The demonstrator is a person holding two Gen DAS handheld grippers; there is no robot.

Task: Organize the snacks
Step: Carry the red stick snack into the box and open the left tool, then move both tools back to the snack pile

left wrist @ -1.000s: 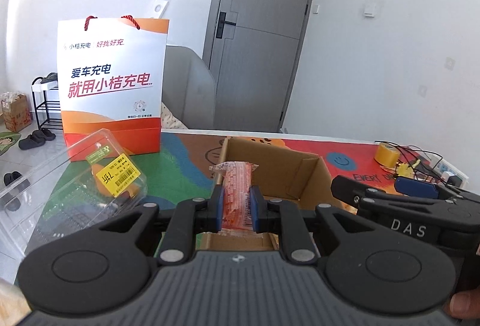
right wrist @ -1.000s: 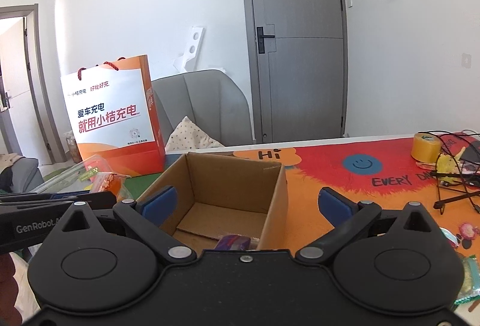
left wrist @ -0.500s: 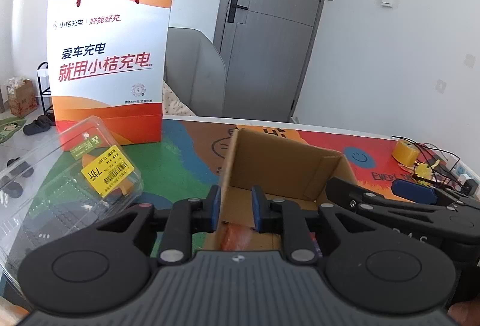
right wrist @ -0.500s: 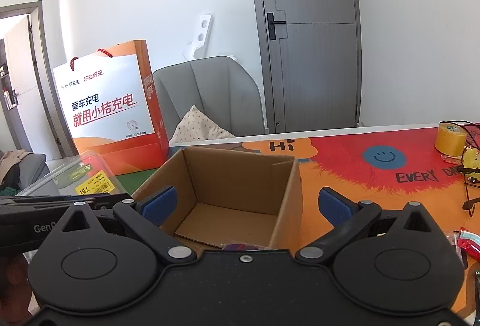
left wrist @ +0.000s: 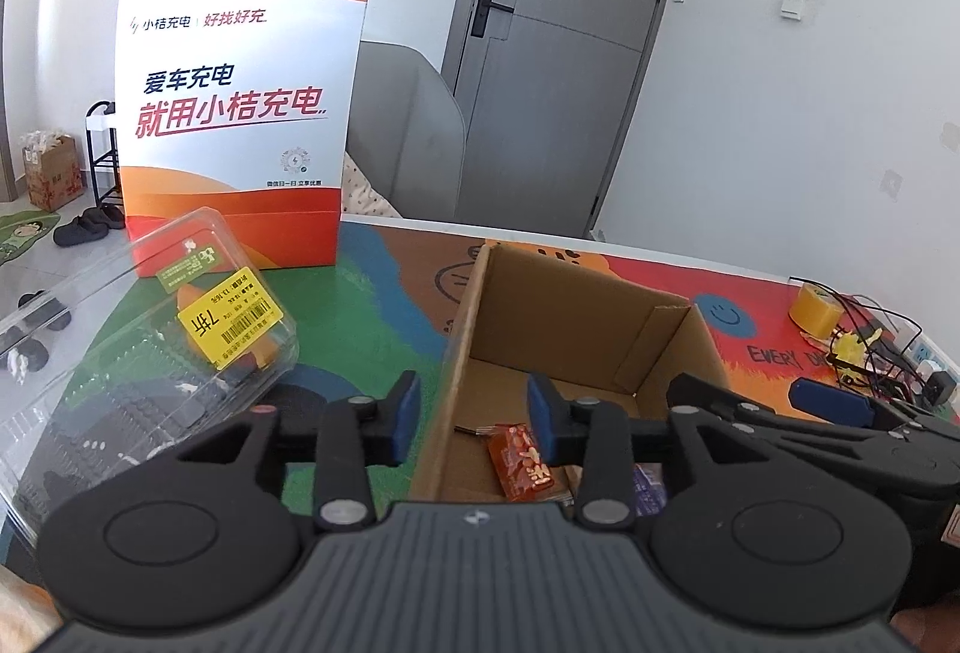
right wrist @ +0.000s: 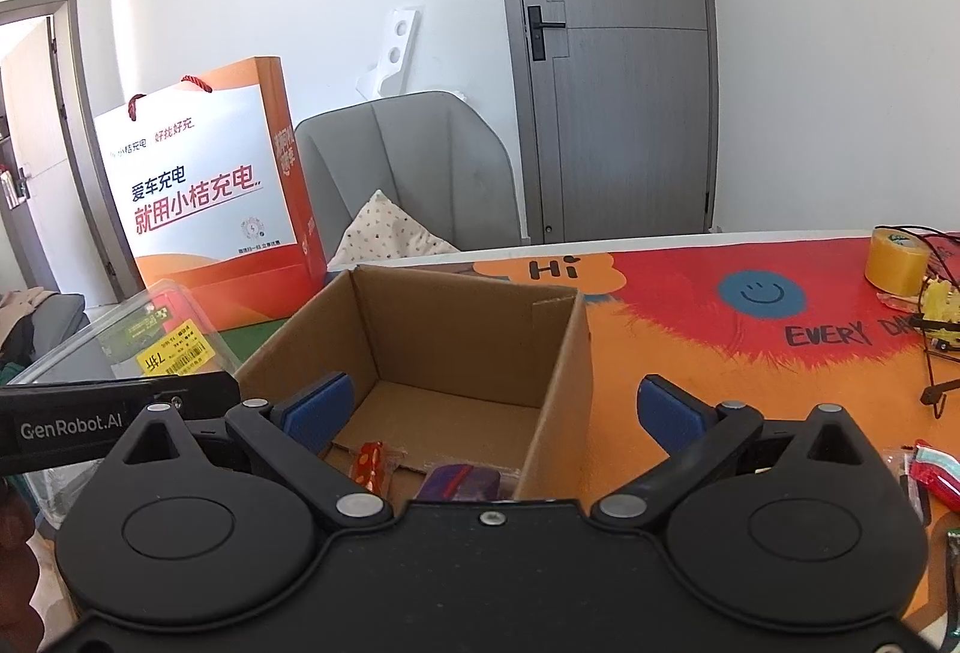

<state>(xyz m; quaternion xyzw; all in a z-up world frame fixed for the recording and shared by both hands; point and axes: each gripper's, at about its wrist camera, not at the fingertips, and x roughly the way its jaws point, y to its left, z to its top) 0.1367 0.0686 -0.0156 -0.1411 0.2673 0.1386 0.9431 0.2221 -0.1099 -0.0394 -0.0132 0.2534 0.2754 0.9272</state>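
Note:
An open cardboard box (left wrist: 576, 311) (right wrist: 564, 347) stands on the colourful table mat. An orange snack packet (left wrist: 521, 460) (right wrist: 371, 466) lies on its floor beside a purple packet (right wrist: 462, 480). My left gripper (left wrist: 474, 410) is open and empty, straddling the box's left wall above the orange packet. My right gripper (right wrist: 492, 413) is wide open and empty, over the box's near right corner. More snack packets (right wrist: 936, 479) lie on the mat at the right.
A clear plastic clamshell (left wrist: 138, 353) with a yellow price label lies left of the box. An orange and white paper bag (left wrist: 240, 113) stands behind it. A tape roll (right wrist: 897, 260) and wires (left wrist: 864, 347) are at the far right. A grey chair (right wrist: 414, 173) is behind the table.
My left gripper let go of the orange snack packet, which now lies on the box floor, and its jaws have opened. The right gripper stayed open and shifted slightly.

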